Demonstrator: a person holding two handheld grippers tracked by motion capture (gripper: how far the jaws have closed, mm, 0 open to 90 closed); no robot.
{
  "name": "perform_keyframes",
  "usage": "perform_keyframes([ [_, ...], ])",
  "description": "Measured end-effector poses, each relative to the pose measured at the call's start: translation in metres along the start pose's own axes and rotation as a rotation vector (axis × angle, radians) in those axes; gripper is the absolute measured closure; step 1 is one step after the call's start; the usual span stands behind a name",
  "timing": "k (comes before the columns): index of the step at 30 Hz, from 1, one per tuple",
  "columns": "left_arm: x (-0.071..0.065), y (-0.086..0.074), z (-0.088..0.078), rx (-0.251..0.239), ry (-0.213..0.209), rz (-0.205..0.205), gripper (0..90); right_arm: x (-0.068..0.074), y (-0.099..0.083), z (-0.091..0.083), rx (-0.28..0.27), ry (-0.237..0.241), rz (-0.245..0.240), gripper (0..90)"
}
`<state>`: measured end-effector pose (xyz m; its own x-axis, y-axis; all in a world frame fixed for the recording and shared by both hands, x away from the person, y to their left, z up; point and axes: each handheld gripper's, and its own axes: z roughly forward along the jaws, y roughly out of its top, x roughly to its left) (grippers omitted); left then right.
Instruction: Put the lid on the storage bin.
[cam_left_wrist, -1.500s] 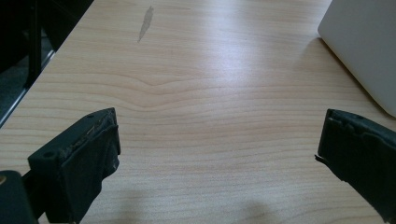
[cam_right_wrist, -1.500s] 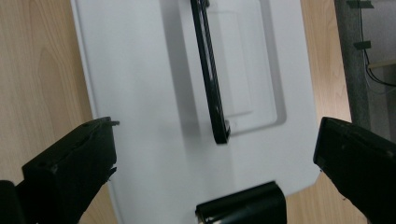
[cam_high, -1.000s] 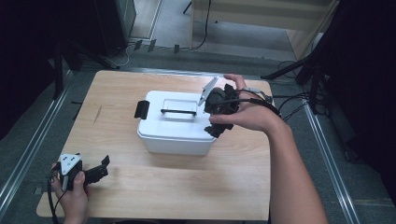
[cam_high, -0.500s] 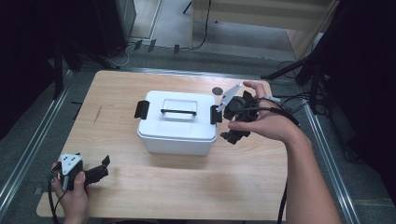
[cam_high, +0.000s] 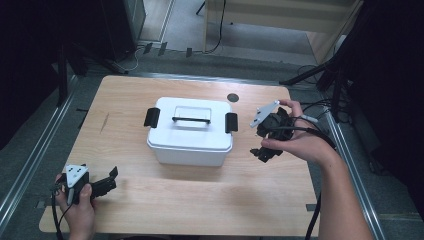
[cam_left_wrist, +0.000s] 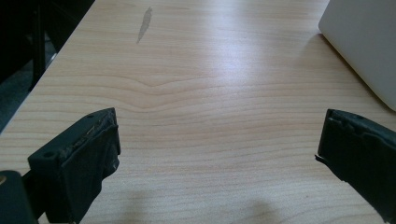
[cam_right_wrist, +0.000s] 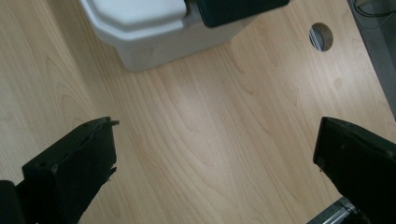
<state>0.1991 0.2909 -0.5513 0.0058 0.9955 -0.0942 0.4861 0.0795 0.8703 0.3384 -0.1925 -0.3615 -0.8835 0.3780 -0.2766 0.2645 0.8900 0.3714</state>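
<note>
White plastic storage box (cam_high: 190, 132): rectangular, lid on, black carry handle on top and a black clip at each short end; it sits at the middle of the frame in the high view, on the light wooden table (cam_high: 210, 200).
High view, right gripper (cam_high: 264, 141): held in the hand just right of the box, beside its right black clip (cam_high: 231, 122), tilted down toward the tabletop, jaws spread and holding nothing.
High view, left gripper (cam_high: 107, 181): lower left of the frame, low over the table edge, well apart from the box, jaws parted and empty.
Left gripper view: bare wood between the wide jaws; a white corner of the box at the upper right.
Right gripper view: box corner and clip at the top, a round cable hole (cam_right_wrist: 321, 36) at the upper right.
Step in hand: likely an approach to the right clip.
Next move: probably swing the right jaws onto that clip.
</note>
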Motion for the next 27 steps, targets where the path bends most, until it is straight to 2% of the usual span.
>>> perform_keyframes([
  [13,-0.001,0.0,0.0,-0.002,0.002,0.001,0.0,0.006,-0.043,0.016,0.005,-0.01,0.073,0.0],
  [21,-0.001,0.0,0.0,-0.002,0.002,0.004,0.0,0.012,-0.071,0.025,-0.018,-0.031,0.119,0.0],
  [22,-0.001,0.0,0.0,-0.004,0.002,0.004,0.0,0.013,-0.078,0.026,-0.026,-0.042,0.141,0.0],
  [27,-0.001,0.0,0.0,-0.004,0.003,0.005,0.0,0.017,-0.096,0.031,-0.036,-0.039,0.176,0.0],
])
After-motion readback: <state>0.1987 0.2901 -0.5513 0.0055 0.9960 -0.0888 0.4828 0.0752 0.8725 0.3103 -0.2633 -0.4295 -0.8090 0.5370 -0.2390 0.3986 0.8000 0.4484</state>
